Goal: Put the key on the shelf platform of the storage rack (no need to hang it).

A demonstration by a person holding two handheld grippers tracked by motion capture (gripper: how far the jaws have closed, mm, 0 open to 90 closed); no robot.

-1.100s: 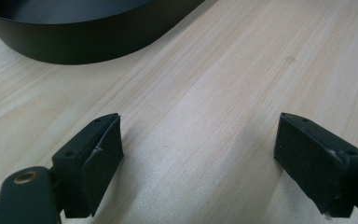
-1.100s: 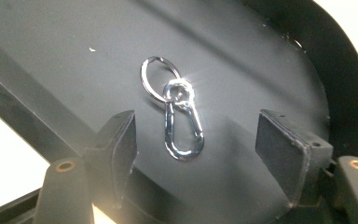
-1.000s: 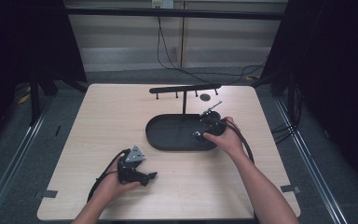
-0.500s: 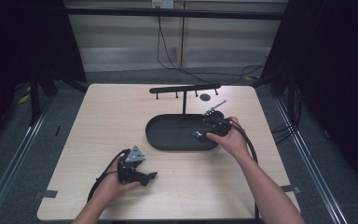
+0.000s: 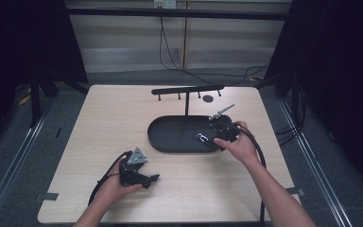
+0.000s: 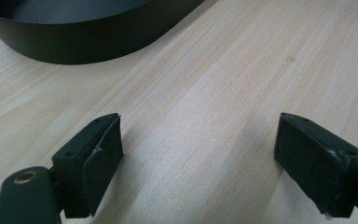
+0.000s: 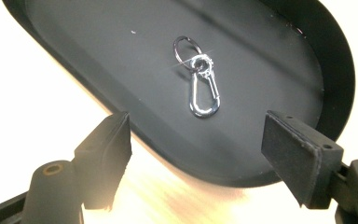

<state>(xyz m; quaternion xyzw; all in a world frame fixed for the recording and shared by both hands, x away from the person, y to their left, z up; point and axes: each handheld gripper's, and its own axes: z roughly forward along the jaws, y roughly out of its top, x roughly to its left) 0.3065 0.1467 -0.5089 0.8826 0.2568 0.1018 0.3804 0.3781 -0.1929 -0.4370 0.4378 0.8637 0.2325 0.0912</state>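
A silver carabiner clip (image 7: 200, 82) with a small ring is lying inside the black oval tray (image 5: 170, 137), toward the tray's right end. The right gripper (image 7: 196, 149) is hovering at the right edge of the tray with its jaws wide apart and nothing between them. The left gripper (image 6: 198, 154) is resting on the wooden table (image 5: 108, 118) at the near left, jaws also apart and empty. A black hook rack (image 5: 187, 90) is standing just behind the tray.

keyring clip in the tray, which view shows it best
The right gripper view: the silver clip lies close and sharp on the tray floor, ring attached. The high view shows it as a tiny glint.
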